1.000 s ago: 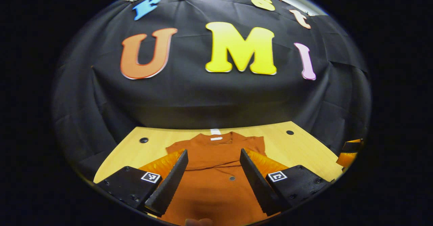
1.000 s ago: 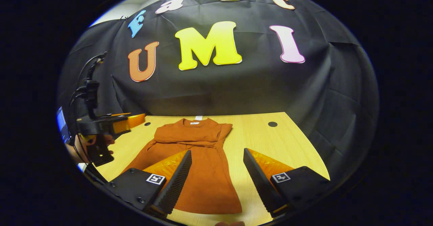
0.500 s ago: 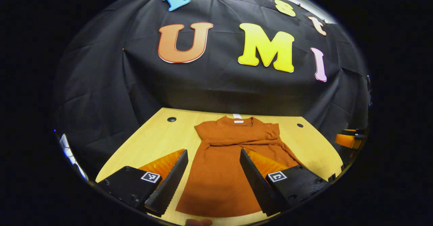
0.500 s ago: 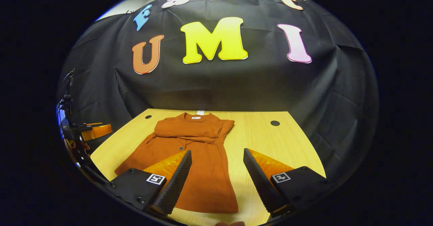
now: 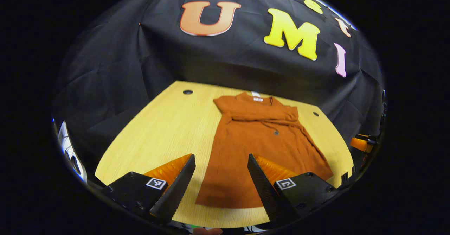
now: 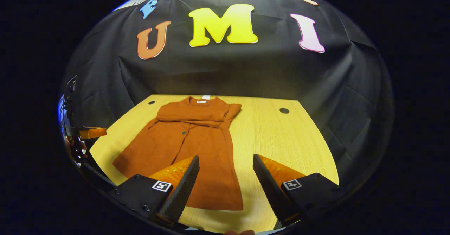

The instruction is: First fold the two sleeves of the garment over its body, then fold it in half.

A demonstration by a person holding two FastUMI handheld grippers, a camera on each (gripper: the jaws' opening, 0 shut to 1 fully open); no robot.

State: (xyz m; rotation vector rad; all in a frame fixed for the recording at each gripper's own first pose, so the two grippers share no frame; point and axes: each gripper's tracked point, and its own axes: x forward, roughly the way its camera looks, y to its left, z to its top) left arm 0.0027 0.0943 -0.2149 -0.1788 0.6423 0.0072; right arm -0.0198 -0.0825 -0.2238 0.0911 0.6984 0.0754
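Garment [image 5: 260,147] [image 6: 190,147]: rust-orange, flat on the wooden table [image 5: 165,129] [image 6: 277,136], collar toward the back wall, hem toward the near edge. Both sleeves [image 6: 197,117] lie folded across the chest, forming a band below the collar. Small white tag [image 6: 201,101] at the neckline, one dark button [image 5: 276,133] [image 6: 183,133] mid-body. Half fold not done yet, skirt at full length.

Hard to read: where one sleeve ends and the other starts, the overlap is just creases. In the left gripper view the garment's hem corner on the right is partly behind that gripper's own finger; in the right gripper view the hem's left part sits behind its own left finger.

Left gripper [image 5: 219,182]: fingers spread wide, nothing between them, above the near hem, off the cloth. Right gripper [image 6: 225,184]: also spread, empty, above the hem's right corner.

Room: bare wood on both sides of the garment, wider on its left in the left gripper view. Narrow strip of table between hem and near edge. Two dark holes [image 6: 284,110] [image 6: 151,102] in the tabletop near the back corners, clear of the cloth. Collar sits close to the back edge, against the black cloth wall [image 6: 246,73].
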